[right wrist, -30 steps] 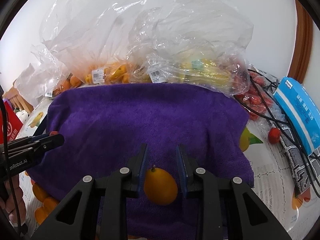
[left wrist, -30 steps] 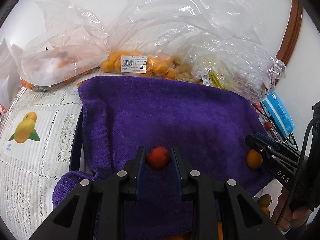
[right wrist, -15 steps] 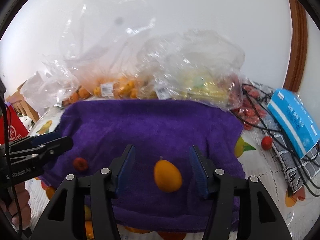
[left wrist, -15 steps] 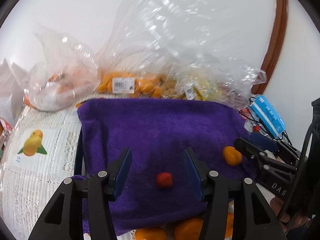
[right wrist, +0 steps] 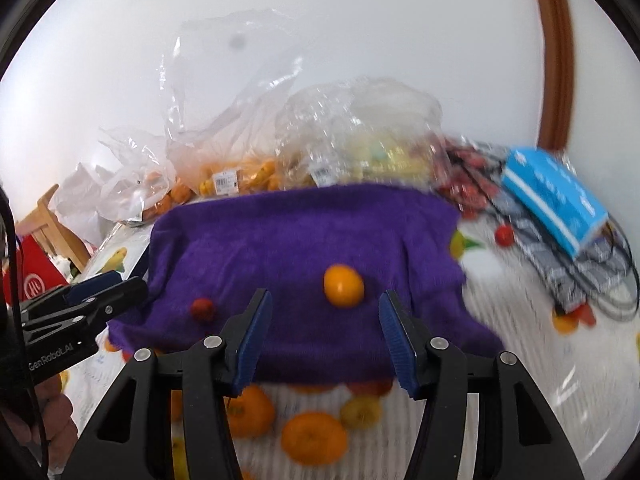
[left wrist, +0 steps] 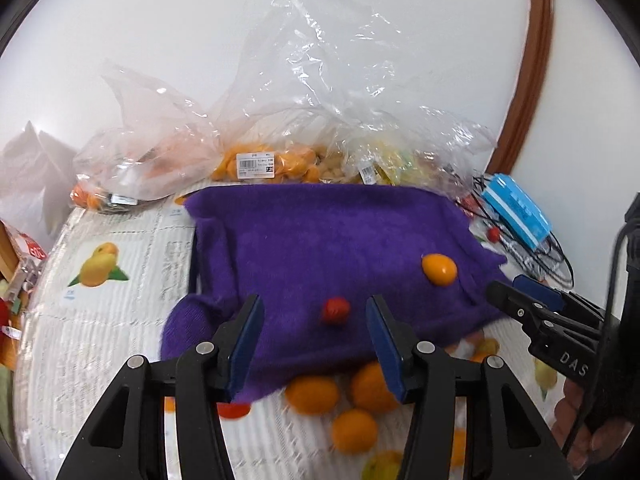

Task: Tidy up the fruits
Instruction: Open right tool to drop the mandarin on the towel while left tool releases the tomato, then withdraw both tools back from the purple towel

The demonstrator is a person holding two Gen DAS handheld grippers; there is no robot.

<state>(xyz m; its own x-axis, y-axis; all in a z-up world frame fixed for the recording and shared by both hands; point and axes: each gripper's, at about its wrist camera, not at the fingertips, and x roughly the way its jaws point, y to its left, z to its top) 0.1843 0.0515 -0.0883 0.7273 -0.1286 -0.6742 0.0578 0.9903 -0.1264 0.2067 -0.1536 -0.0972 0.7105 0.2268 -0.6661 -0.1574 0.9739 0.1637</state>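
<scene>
Both grippers, left [left wrist: 314,338] and right [right wrist: 325,334], hover spread wide above the purple towel [left wrist: 320,248], holding nothing.

fuzzy purple cloth [left wrist: 320,236], crinkly clear plastic bags [left wrist: 320,92]

surface: table, white patterned cloth [left wrist: 120,320] | on it: purple towel [left wrist: 320,240]; loose oranges [left wrist: 312,394]; fruit bags [left wrist: 256,164]; blue box [left wrist: 514,210]
</scene>
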